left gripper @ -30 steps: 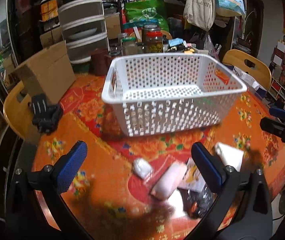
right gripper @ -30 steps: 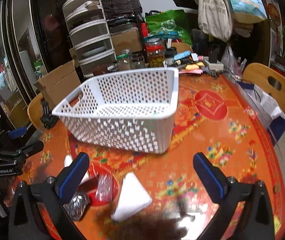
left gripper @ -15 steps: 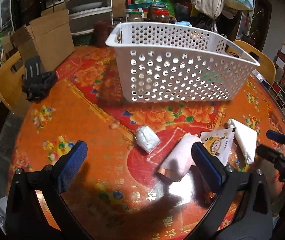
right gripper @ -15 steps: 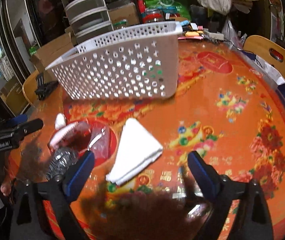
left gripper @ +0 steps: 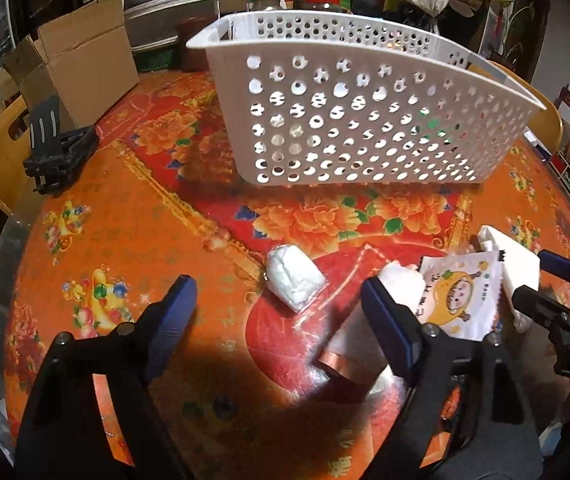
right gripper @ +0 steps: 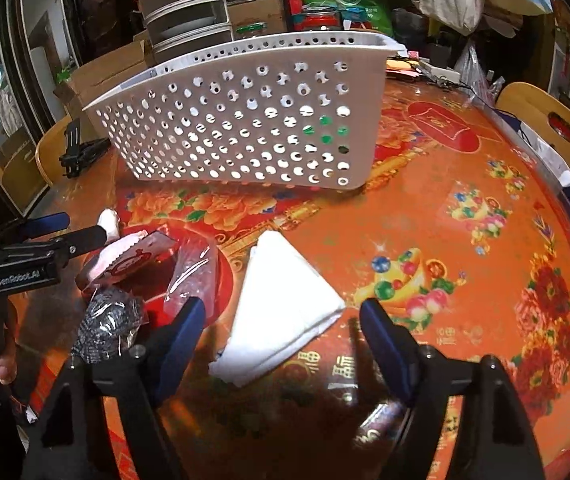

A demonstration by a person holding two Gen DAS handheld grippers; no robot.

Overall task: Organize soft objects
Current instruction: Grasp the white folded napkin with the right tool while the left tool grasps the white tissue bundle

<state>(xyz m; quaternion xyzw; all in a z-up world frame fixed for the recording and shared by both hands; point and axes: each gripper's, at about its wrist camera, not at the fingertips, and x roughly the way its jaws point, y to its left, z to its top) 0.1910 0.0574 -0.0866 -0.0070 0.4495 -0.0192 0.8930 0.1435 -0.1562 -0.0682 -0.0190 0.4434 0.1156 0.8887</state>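
Above the tablecloth (left gripper: pixel 105 240), both grippers' fingers (left gripper: pixel 173 312) (right gripper: pixel 385 336) spread wide, empty-handed.

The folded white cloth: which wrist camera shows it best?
The right wrist view: the folded white cloth lies whole between the open right gripper fingers. The left wrist view shows only part of it, behind a cartoon packet.

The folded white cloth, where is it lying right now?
In the right wrist view the folded white cloth lies on the table between the open right gripper's fingers, in front of the white basket.
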